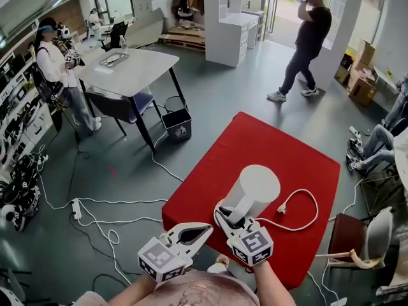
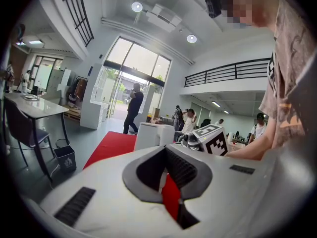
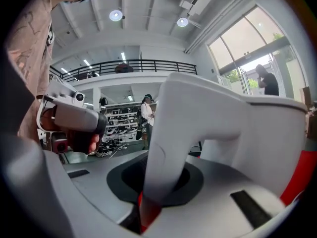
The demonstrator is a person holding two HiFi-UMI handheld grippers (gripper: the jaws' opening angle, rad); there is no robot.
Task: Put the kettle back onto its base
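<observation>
A white kettle (image 1: 255, 190) stands tall over the near part of the red-covered table (image 1: 255, 139). My right gripper (image 1: 224, 213) is shut on its handle (image 3: 173, 133), which runs down between the jaws (image 3: 163, 177); the kettle body (image 3: 257, 133) fills the right side of that view. The left gripper (image 1: 209, 228) hovers just left of the kettle with its jaws together and nothing in them; through it I see the kettle (image 2: 154, 135) ahead. A white cord (image 1: 306, 212) with its plug (image 1: 281, 208) loops on the cloth to the right. The base is hidden from me.
A chair (image 1: 357, 234) stands off the table's right corner. On the grey floor to the left lie white cables (image 1: 115, 203). Farther back are a black bin (image 1: 177, 123), a white table (image 1: 131, 69) and several people.
</observation>
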